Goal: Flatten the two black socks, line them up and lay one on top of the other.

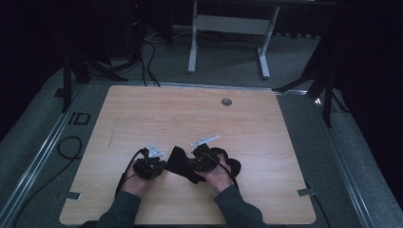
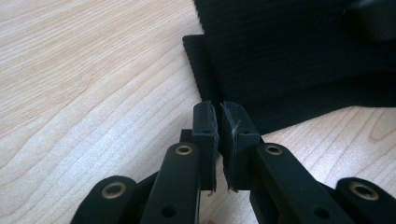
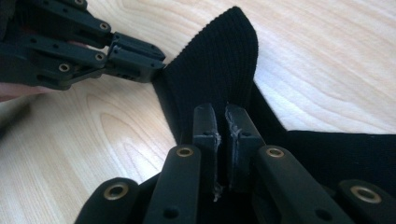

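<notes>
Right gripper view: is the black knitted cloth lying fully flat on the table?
No: part of the black knitted cloth rises off the wooden table, held between the fingers of the right gripper.

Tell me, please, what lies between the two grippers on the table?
A black knitted cloth spans from left gripper to right gripper, seen in the high view.

Black ribbed cloth point(image 3: 219, 70), pale woodgrain table point(image 1: 190, 114)

A black ribbed knit cloth point(image 1: 180, 163) lies partly crumpled on the wooden surface point(image 1: 199, 118), one rounded corner point(image 3: 224, 56) lifted upright.
</notes>
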The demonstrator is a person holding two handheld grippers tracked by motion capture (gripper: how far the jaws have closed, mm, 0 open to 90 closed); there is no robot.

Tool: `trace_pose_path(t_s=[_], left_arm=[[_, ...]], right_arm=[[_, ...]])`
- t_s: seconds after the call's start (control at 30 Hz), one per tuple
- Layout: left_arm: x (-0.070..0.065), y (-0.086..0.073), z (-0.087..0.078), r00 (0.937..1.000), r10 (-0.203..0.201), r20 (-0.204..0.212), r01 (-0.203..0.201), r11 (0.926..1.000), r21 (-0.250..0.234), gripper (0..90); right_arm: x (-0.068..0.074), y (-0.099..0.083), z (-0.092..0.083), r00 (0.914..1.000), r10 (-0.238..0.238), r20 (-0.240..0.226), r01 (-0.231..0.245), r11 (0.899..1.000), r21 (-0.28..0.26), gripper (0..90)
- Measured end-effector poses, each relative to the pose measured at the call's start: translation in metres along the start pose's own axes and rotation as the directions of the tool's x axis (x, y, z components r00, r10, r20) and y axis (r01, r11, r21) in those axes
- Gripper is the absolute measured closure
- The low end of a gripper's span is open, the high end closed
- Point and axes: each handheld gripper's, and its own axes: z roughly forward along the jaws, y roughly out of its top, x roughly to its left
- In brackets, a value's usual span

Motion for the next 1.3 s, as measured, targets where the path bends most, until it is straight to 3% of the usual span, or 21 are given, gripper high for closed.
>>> trace_pose_path(t_s=[0.33, 0.47, 0.57, 0.73, 1.0, 1.3], left_arm=[[0.001, 0.000, 0.000, 0.9997, -0.026, 0.004, 0.026, 0.9997, -0.002, 83.4], [0.004, -0.001, -0.002, 0.9985, -0.053, 0.015, 0.053, 0.9985, -0.011, 78.6], [0.005, -0.002, -0.006, 0.9982, -0.056, 0.021, 0.056, 0.9984, -0.010, 77.7], [0.011, -0.006, -0.014, 0.9951, -0.095, 0.030, 0.096, 0.9948, -0.035, 77.7], [0.013, -0.006, -0.014, 0.9936, -0.110, 0.025, 0.111, 0.9930, -0.040, 77.7], [0.015, -0.008, -0.009, 0.9912, -0.132, 0.015, 0.131, 0.9913, 0.009, 81.0]], right_arm=[[0.003, -0.004, 0.016, 0.9993, 0.016, -0.034, -0.015, 0.999, 0.041, 83.5], [0.002, -0.004, 0.014, 0.9992, 0.025, -0.033, -0.024, 0.999, 0.027, 83.4], [0.000, -0.003, 0.010, 0.9989, 0.032, -0.034, -0.032, 0.999, 0.007, 83.4], [0.000, -0.003, 0.004, 0.9988, 0.030, -0.038, -0.031, 0.999, -0.014, 83.5], [0.009, 0.000, -0.001, 0.9983, 0.000, -0.059, -0.003, 0.999, -0.049, 83.6], [0.015, -0.002, 0.004, 0.9939, -0.051, -0.097, 0.047, 0.998, -0.043, 83.4]])
